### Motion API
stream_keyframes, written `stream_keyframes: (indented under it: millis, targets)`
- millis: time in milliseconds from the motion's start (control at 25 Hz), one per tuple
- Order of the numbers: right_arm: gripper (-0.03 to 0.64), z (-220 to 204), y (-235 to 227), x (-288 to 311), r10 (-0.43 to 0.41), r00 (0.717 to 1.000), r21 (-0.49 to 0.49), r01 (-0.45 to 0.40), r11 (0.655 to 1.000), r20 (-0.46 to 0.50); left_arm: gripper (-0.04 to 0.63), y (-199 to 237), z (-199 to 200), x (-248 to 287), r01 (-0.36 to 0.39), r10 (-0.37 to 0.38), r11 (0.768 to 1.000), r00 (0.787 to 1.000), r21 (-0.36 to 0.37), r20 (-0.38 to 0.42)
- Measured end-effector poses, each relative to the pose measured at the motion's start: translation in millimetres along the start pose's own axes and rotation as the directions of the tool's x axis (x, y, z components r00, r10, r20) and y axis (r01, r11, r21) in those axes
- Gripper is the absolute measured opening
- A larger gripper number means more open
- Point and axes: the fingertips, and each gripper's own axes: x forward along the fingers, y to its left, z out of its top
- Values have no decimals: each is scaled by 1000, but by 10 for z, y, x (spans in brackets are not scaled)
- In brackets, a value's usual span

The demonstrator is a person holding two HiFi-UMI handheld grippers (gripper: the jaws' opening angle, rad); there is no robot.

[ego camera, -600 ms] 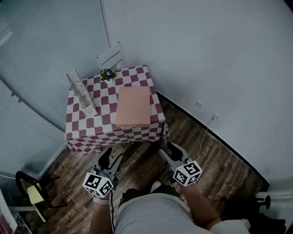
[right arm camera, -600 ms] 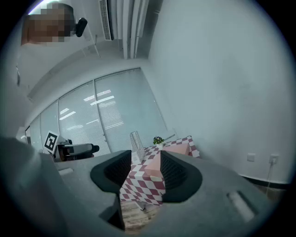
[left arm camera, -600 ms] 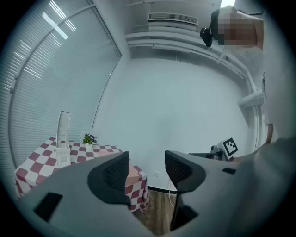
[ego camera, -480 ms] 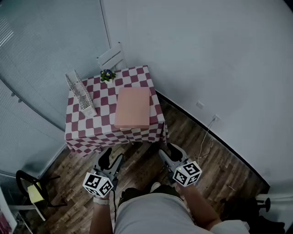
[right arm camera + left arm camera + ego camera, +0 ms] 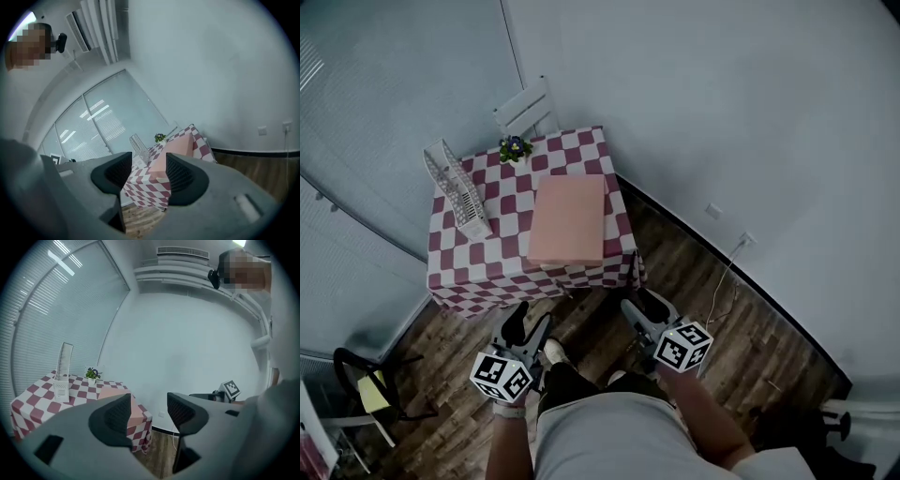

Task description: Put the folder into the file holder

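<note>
A pink folder lies flat on the red-and-white checked table, toward its right side. The white wire file holder stands at the table's left edge, apart from the folder. Both grippers hang over the wood floor, short of the table's near edge. My left gripper and right gripper have their jaws nearly together with nothing between them. The left gripper view shows the left gripper and, beyond it, the folder and holder. From my right gripper, the folder and holder show ahead.
A small potted plant stands at the table's far edge, and a white chair sits behind it. A black office chair is at lower left. A cable runs along the right wall. Window blinds line the left side.
The person has stepped toward the table; a foot now shows between the grippers. Both grippers have come slightly nearer the table. The folder and holder have not moved.
</note>
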Motion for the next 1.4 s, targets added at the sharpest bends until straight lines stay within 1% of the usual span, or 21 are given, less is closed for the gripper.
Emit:
stream_keyframes:
  millis: [200,360,520,680,880,1040,1160,1280,1400]
  targets:
    - [218,17,-182,381,-30,999,61,31,998,-13,221,369,30,315,23,-23,1000,999,-14,-22]
    - [221,41,-342,865,-85,996,84,87,993,-28,221,877,121,618,56,-58,998,997,-34,-46]
    - [227,18,-501,1335,-168,985,125,172,977,-36,221,1443,221,946,98,-103,994,991,-55,-84]
    - [239,-30,-695,1664,-267,963,168,269,948,-36,221,1896,230,1296,147,-157,986,978,-82,-138]
    - [258,-188,-958,1871,-376,925,230,376,898,-44,221,2321,110,1686,183,-201,978,952,-99,-230]
    - [272,-357,-1159,1837,-463,885,280,458,844,-49,221,2507,-43,1934,212,-234,972,922,-104,-310]
    - [284,-543,-1307,1784,-503,862,326,495,806,-66,222,2583,-190,2083,227,-252,967,898,-112,-360]
    - [295,-708,-1429,1727,-515,853,378,505,776,-84,229,2608,-327,2178,226,-250,968,877,-107,-411]
    - [298,-839,-1532,1724,-491,866,438,478,761,-93,235,2638,-457,2255,222,-241,970,856,-96,-457]
